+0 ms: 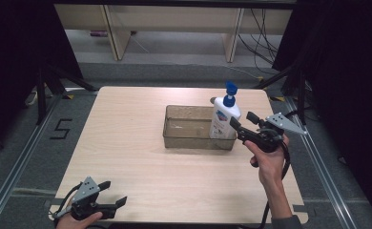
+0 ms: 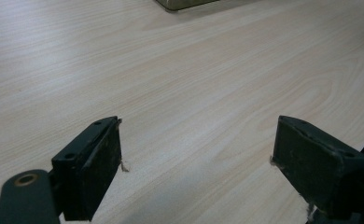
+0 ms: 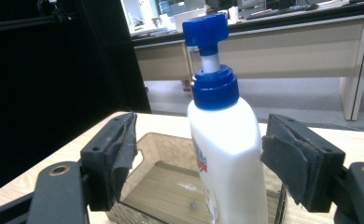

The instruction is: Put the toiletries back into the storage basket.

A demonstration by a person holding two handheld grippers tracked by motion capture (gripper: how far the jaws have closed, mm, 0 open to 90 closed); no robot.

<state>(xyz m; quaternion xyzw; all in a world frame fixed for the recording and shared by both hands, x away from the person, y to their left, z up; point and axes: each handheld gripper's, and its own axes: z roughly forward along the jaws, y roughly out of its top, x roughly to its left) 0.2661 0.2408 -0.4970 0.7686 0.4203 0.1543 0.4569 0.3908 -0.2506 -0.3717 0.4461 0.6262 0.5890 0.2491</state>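
Observation:
A white bottle (image 1: 223, 119) with a blue pump cap (image 1: 230, 89) stands upright in the right end of a clear plastic bin (image 1: 189, 141). My right gripper (image 1: 242, 119) is open just right of the bottle, level with its body. In the right gripper view the bottle (image 3: 227, 154) stands between the two pads (image 3: 117, 154); it is close to the right pad, and a clear gap shows on the left. My left gripper (image 1: 116, 192) is open low over the table's near left corner. Nothing lies between its pads (image 2: 101, 163).
The bin (image 3: 159, 144) holds nothing else that I can see, and its corner (image 2: 185, 3) sits far ahead of the left gripper. The wooden table (image 1: 136, 152) has black frame legs and cables beyond its far corners. Desks stand behind it.

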